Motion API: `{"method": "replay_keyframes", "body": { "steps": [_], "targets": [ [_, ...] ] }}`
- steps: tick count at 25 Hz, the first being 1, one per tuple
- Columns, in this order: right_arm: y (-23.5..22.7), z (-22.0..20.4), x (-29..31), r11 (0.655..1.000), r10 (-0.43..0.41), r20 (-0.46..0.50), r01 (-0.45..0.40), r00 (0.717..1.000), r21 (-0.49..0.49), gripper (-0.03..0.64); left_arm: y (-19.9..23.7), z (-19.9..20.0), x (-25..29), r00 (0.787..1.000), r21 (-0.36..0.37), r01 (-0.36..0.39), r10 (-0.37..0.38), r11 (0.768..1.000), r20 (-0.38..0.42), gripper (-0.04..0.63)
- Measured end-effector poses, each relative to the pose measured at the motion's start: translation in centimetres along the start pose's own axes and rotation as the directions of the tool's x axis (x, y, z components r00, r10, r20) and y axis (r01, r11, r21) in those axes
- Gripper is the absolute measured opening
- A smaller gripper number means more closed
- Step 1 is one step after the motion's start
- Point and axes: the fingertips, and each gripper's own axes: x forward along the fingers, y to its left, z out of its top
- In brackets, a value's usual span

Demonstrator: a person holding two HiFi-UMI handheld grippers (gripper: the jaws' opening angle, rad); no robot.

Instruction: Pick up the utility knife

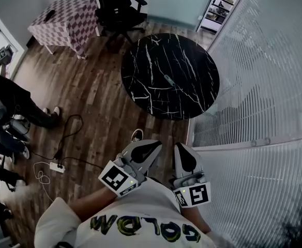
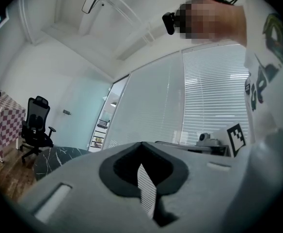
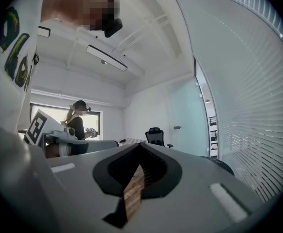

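So the utility knife (image 1: 168, 79) is just a small, slim greyish sliver. It's lying at a slant near the middle of the round black marble table (image 1: 140, 87), upper middle of the head view, and it's too tiny to make out more. Left gripper (image 1: 152, 146) and right gripper (image 1: 182, 150) sit at the bottom centre, well apart from it. All 2 claws are clenched, with nothing between the jaws.

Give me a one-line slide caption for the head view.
Left gripper and right gripper, jaws shut, held short of the black marble table where the utility knife lies.
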Motion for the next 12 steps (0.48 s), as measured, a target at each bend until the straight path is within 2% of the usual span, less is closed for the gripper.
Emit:
{"method": "replay_keyframes", "body": {
  "steps": [12],
  "targets": [
    [-6.6, 1.3, 13.1, 1.000, -0.021, -0.014, 0.020, 1.000, -0.022, 0.002, 11.9, 3.0, 8.8, 0.999, -0.009, 0.048, -0.048, 0.999, 0.000, 0.003]
  ]
}}
